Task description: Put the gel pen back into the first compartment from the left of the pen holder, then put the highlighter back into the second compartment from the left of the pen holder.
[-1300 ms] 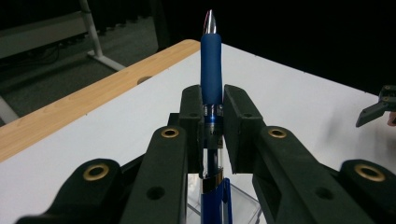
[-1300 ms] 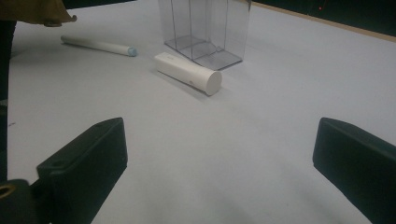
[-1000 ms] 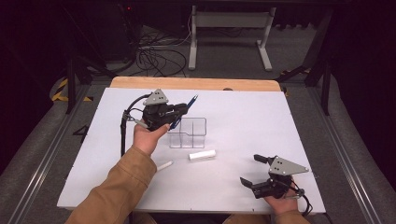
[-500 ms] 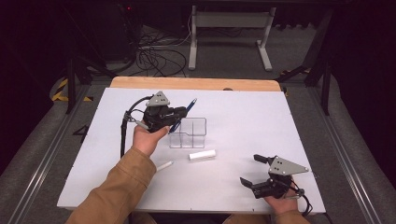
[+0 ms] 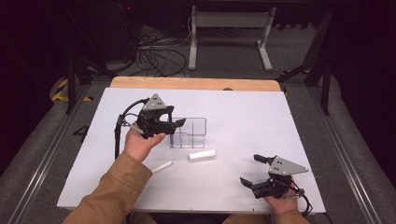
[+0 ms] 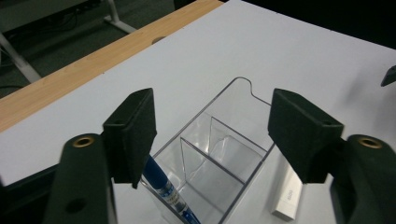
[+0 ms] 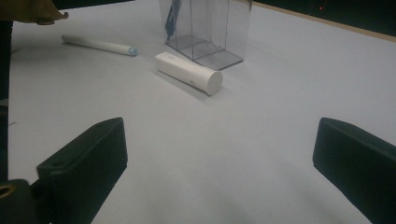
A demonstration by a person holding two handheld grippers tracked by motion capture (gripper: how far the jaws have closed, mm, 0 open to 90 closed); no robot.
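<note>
Here, one clear organizer [image 5: 189,133], one blue pen [image 6: 168,192], two white sticks [image 5: 202,155]

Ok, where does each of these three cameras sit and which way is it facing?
High view: above the person's side, looking forward and down on the white table; both forearms, left tool, right tool.
Left gripper view: on the left tool, looking into the clear plastic divided organiser holding a blue pen.
Right gripper view: on the right tool, low, facing the white cylinder; all views share the organiser.

Bright tabletop, dark surroundings, slight softness
</note>
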